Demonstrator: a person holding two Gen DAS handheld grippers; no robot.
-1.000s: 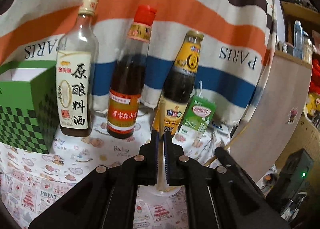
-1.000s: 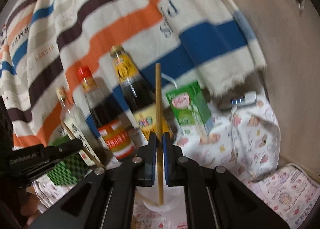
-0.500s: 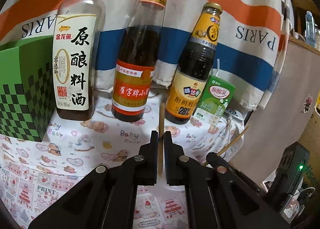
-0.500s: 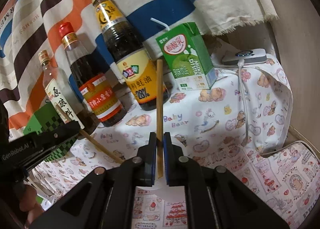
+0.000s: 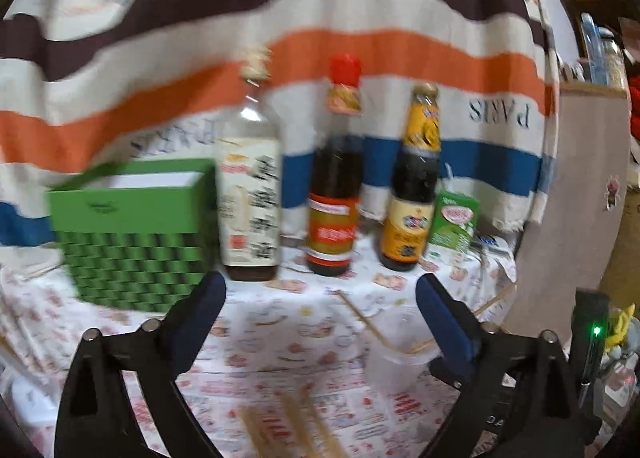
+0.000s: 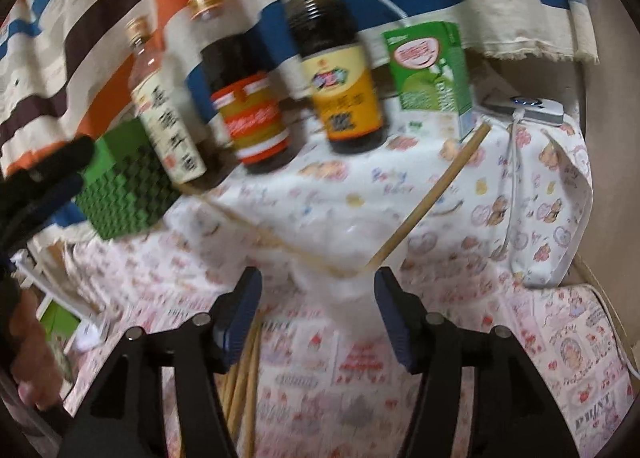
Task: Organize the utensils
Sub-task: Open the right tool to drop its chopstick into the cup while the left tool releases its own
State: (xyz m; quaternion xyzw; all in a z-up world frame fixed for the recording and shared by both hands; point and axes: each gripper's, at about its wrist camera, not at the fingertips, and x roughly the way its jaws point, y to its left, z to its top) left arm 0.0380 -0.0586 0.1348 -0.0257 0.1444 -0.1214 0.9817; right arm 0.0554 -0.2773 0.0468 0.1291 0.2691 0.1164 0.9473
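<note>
While both sets of jaws are opening with nothing between them, the left gripper (image 5: 320,298) and right gripper (image 6: 318,286) are seen apart, two chopsticks (image 6: 428,200) being left leaning in the clear cup (image 6: 352,282) near the bottles (image 6: 336,58), presumably so that they stand gathered.

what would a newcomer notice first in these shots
Three tall sauce bottles stand in a row before a striped cloth, a green box at their left in the left view. Nearer, two chopsticks lean out of a clear cup, more lie loose on the table, and both tools are opening, empty.
</note>
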